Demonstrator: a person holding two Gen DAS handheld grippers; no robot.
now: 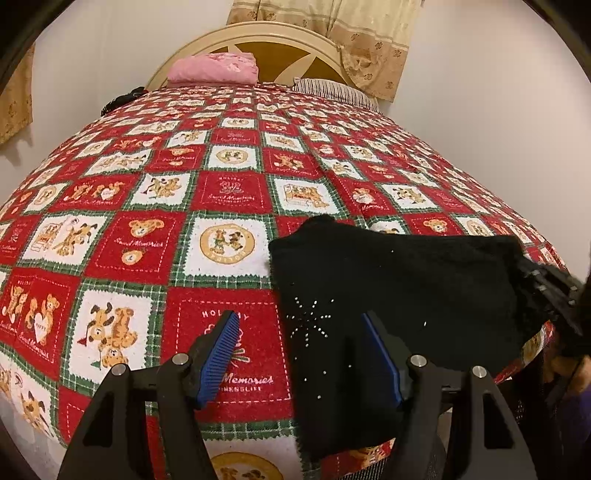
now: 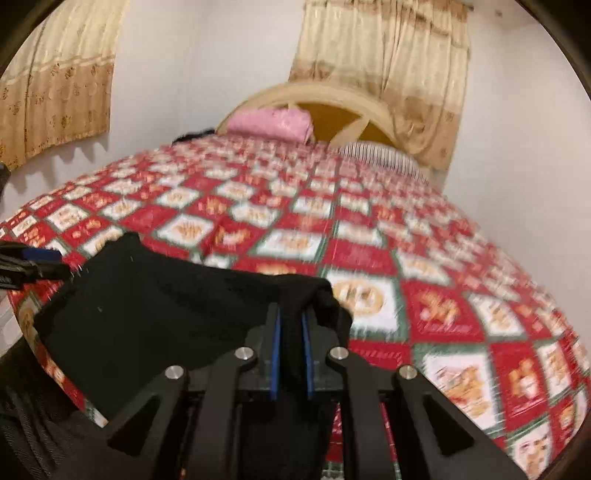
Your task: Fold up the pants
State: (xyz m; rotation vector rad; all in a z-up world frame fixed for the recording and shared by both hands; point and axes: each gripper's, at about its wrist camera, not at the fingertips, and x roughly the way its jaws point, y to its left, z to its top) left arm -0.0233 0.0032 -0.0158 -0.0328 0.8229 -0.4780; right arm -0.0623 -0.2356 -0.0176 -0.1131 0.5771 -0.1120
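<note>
Black knit pants [image 1: 399,288] with a small starburst of silver studs lie at the near edge of the bed, part flat on the red, white and green teddy-bear patchwork bedspread [image 1: 229,192], near end hanging over the edge. They already look folded down to a compact panel, so my read is we're mid-fold, not at the start.

Right gripper [image 2: 291,328]: blue-padded jaws nearly closed, bunched black fabric pinched between them at the pants' right-hand corner. That's a grip on the cloth, likely the corner to be carried over for the next fold. The right wrist view is motion-blurred, so detail of the pinch is soft.

Left gripper [image 1: 299,350]: jaws standing well apart, roughly mid-range, holding nothing. The gap spans the pants' left edge, with one blue pad over the bedspread and the other over the black fabric near the studs. Can't tell if the pads touch the cloth. Placement looks like a setup to pin or grab that side while the right pulls.

Further out: pink folded cloth [image 1: 214,68] and a striped pillow [image 1: 332,90] at the cream wooden headboard [image 1: 266,33], beige patterned curtains [image 2: 384,55] on the wall. All well apart from the work.

Risk as I see it: a one-corner pull on loose knit drags the whole panel unless the left side is anchored.
</note>
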